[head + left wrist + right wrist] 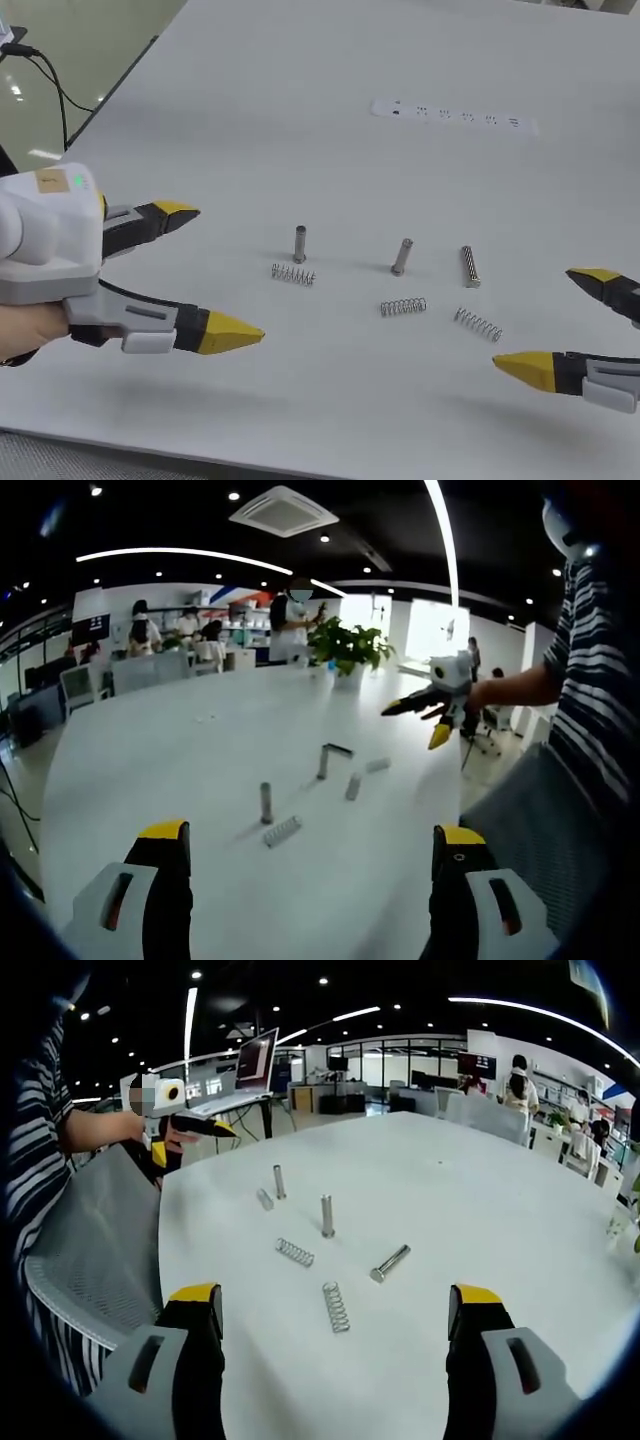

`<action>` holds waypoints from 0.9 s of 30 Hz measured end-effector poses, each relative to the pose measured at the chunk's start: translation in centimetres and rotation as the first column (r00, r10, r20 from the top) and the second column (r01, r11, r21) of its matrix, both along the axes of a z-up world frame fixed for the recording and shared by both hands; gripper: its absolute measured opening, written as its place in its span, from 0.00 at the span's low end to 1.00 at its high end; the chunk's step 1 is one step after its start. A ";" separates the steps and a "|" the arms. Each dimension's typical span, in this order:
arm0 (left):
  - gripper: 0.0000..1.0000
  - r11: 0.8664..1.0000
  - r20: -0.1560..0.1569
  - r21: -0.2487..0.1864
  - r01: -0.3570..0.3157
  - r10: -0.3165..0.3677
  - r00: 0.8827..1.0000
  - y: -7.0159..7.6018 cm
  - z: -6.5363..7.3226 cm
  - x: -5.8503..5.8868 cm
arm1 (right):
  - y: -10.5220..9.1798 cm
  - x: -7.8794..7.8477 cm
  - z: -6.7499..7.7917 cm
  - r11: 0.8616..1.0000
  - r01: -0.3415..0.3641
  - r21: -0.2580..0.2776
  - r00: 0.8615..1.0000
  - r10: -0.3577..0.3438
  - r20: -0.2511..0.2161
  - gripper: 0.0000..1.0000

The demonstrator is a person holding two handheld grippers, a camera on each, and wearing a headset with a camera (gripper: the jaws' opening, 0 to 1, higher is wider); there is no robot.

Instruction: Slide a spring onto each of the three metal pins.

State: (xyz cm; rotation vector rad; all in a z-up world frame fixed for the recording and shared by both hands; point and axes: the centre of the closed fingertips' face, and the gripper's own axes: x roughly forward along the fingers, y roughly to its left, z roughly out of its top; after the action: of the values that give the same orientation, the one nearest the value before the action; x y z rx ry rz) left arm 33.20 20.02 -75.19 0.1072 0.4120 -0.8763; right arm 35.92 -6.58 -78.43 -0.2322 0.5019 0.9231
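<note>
While my left gripper (pixel 222 272) and right gripper (pixel 538 318) both hang wide open and empty over the white table (pixel 250 100), the left pin (pixel 300 243) and middle pin (pixel 402 256) stand upright. The right pin (pixel 468 266) lies flat, and the left spring (pixel 293 274), middle spring (pixel 403 307) and right spring (pixel 477 323) lie loose just beside them. I judge the springs light, squashy and ready to roll, so I'd pinch one gently across its coils near one end, keeping the other end open
</note>
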 end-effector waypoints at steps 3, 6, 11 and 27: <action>0.98 1.000 -0.001 -0.001 0.000 0.000 1.000 0.0 -0.1 0.0 | 0.2 0.0 0.0 1.000 -0.004 -0.001 1.000 0.004 -0.002 0.93; 0.98 1.000 -0.004 0.001 -0.003 0.003 1.000 0.2 -0.2 0.0 | 0.3 0.0 -0.1 1.000 -0.007 -0.004 1.000 0.007 -0.007 0.93; 0.98 1.000 -0.006 0.000 -0.007 0.007 1.000 0.3 -0.2 -0.1 | 0.5 0.2 -0.2 1.000 -0.007 0.006 1.000 0.007 -0.022 0.91; 0.98 1.000 -0.009 -0.002 -0.011 0.011 1.000 0.3 -0.2 -0.1 | 1.9 5.4 0.7 0.998 0.063 -0.014 0.993 -0.064 -0.095 0.59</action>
State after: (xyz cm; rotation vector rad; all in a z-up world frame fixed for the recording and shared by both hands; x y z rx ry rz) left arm 33.07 20.27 -75.41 0.0985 0.4198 -0.8663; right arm 41.36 -4.64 -77.75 -0.1817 0.6000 0.8725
